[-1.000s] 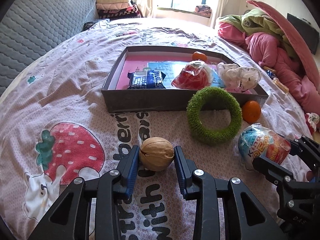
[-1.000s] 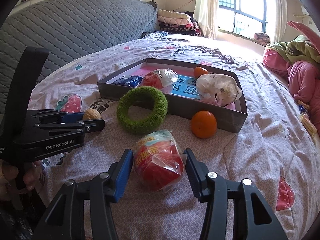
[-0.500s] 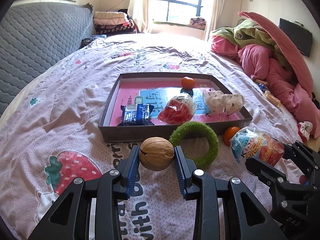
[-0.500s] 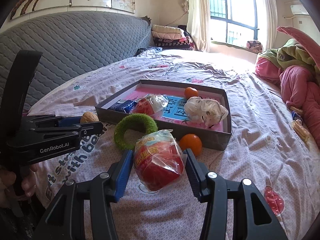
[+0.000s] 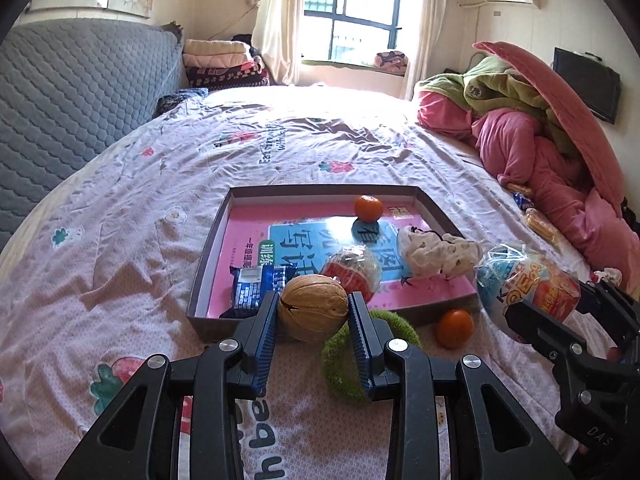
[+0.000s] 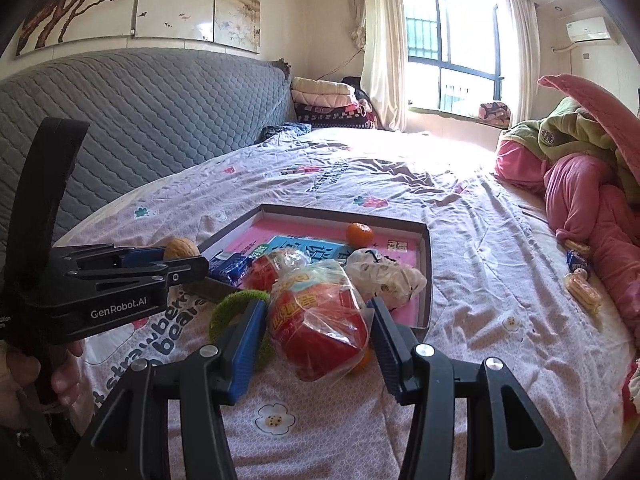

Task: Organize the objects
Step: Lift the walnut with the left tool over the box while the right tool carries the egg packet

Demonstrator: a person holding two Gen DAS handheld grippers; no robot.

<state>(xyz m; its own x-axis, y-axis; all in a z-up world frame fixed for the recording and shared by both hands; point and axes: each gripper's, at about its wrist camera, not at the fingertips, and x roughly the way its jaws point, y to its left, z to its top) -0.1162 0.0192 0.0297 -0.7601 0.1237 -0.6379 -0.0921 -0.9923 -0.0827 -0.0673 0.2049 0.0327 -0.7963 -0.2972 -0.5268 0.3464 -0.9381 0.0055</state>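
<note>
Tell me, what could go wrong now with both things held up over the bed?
The walnut is round and hard, pinched only at its sides by the left hand-held gripper, so it might squirt out. The wrapped toy egg in the right hand-held gripper has slippery plastic that may slide. The tray is already crowded, so dropped items could knock others.

Tan walnut (image 5: 313,307) & wrapped red-blue egg (image 6: 318,322) aloft nr grey tray (image 5: 208,280).
</note>
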